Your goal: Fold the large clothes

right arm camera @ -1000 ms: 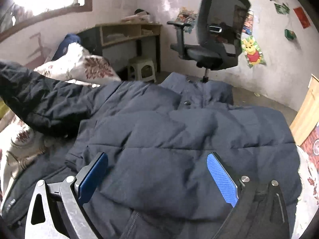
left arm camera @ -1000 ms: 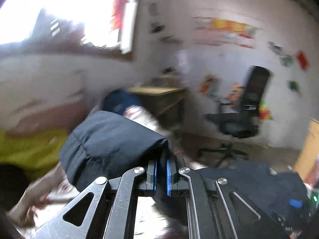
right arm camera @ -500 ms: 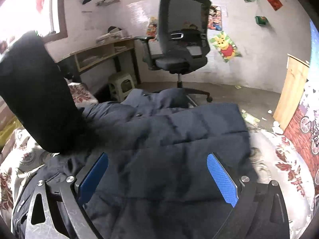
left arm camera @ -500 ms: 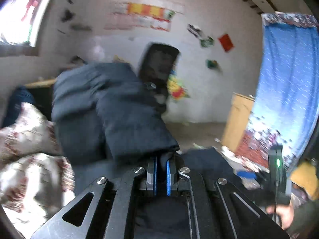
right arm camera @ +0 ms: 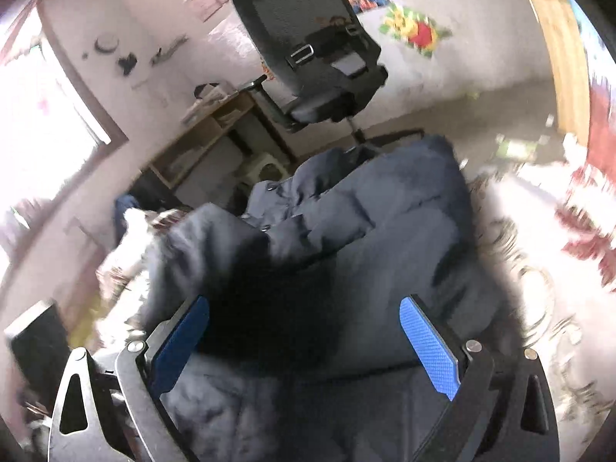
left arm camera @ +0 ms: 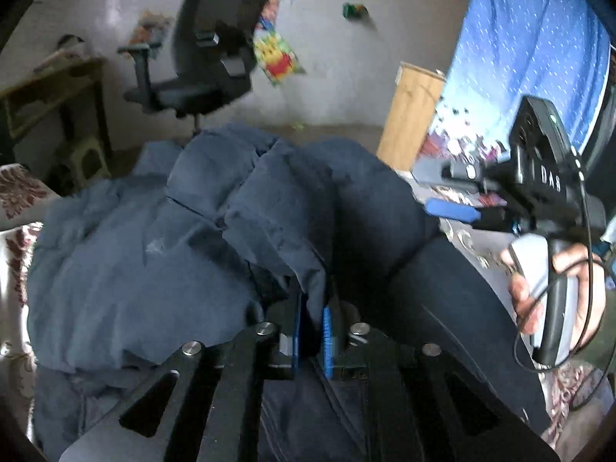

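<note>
The dark blue padded jacket [left arm camera: 127, 269] lies spread on the bed [right arm camera: 539, 231], collar end toward the office chair [left arm camera: 208, 54]. Its sleeve [left arm camera: 277, 231] is folded across the body, the cuff pinched between the fingers of the left gripper [left arm camera: 312, 331], whose jaws have just been opening slightly with cloth between them. The right gripper [right arm camera: 304, 346] hovers over the jacket's near part, fingers wide and empty; the person's hand [left arm camera: 554, 292] holds it off the jacket's right edge. A second ago the sleeve hung raised at the left; it now lies over the jacket.
</note>
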{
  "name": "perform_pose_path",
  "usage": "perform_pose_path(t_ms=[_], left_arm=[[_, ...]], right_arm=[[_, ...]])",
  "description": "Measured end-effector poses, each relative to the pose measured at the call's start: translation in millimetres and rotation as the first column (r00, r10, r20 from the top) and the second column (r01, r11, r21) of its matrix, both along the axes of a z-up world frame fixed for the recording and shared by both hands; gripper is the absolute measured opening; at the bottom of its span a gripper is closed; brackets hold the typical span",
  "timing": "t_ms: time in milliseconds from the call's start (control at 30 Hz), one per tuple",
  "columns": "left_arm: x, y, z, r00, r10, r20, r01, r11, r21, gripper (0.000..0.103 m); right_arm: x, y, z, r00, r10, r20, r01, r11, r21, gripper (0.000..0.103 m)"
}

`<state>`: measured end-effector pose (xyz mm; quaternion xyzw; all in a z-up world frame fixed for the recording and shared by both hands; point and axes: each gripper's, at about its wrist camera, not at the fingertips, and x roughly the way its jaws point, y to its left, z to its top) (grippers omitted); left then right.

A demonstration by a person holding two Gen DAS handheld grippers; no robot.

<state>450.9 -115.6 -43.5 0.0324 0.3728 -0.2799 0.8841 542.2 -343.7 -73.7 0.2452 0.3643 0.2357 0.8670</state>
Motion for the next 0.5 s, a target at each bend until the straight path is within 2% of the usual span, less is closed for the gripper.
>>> perform_pose_path(t_ms=[100,167,200,267,333,433,500], left_arm=[[-5.6,1.5,-0.9,0.998,-0.062,-0.016,0.062,0.998,-0.028,0.027],[-15.5,7.9,1.6,0.995,-0.096,0.001,0.096,0.994,-0.046,0.051],[-19.5,11.9,2.7,0.995,-0.101,0.009,0.102,0.993,-0.055,0.055],[-26.8,23.3,0.8,0.995,-0.097,0.011,0.098,0.992,-0.077,0.057],[-25.7,35.5,2.0,0.999,-0.052,0.001,0.052,0.995,-0.085,0.057],[-12.7,56.4,6.1,0.996,0.079,-0.039,-0.082,0.994,-0.066,0.060],[-2.1,71.9,6.6,0.979,0.202,-0.038,-0.202,0.979,0.000,0.063]], right_arm=[[1.0,-3.1,-3.6,1.000,0.007,-0.022,-0.006,0.998,0.062,0.100],[4.0,-5.8,-6.9,0.999,0.011,-0.037,-0.007,0.994,0.107,0.100],[4.4,-7.6,-8.7,0.999,0.011,-0.046,-0.005,0.991,0.132,0.100],[5.5,-11.5,-10.7,0.998,0.002,-0.060,0.008,0.986,0.168,0.100],[2.9,-15.3,-11.6,0.997,-0.020,-0.073,0.034,0.981,0.193,0.100],[0.1,-17.7,-11.7,0.996,-0.027,-0.081,0.045,0.975,0.219,0.100],[1.0,-16.4,-15.6,0.995,-0.027,-0.100,0.048,0.975,0.219,0.100]])
